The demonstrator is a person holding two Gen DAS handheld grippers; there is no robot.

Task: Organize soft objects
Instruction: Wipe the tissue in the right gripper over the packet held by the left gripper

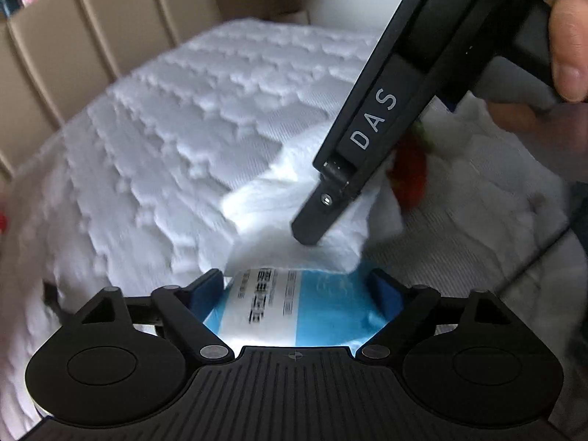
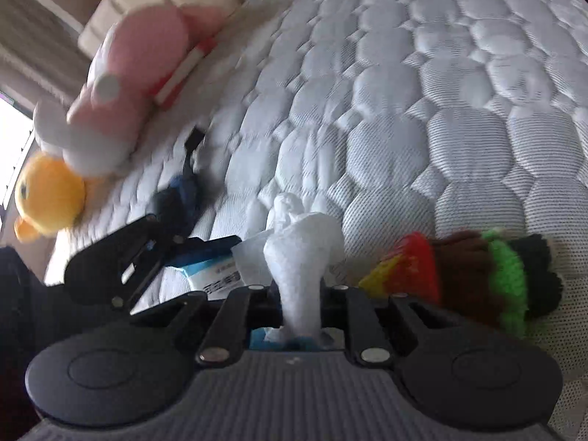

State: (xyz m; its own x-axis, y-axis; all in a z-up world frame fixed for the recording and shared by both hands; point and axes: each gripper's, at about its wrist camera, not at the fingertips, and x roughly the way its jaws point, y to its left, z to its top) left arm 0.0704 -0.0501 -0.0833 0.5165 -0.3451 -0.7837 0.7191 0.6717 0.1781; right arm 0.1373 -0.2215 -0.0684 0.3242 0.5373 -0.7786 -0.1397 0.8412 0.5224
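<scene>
- Two grippers, both busy with one tissue pack. The left gripper (image 1: 297, 286) has its blue pads clamped on either side of the blue and white tissue pack (image 1: 294, 308), pinning it to the mattress.
- Right gripper (image 2: 302, 316) is pinched shut on a white tissue (image 2: 301, 253) that sticks up out of the pack's slot, bunched into a twisted stalk between the jaws.
- From the left wrist view you can see the right gripper's finger tip (image 1: 312, 220) pressing into that same fluffy white tissue, just above the pack.
- Handling guess: the tissue is super light, limp and tears easily, so grab it low near the slot and pull gently. The pack is squishy and its wrapper looks slick, so holding it by the sides seems right.
- Further out on the quilted mattress (image 2: 441, 92): a knitted burger-looking toy (image 2: 477, 275) just right of the pack, a pink and white plush (image 2: 125, 84) and a yellow plush (image 2: 47, 198) well off towards the headboard.
</scene>
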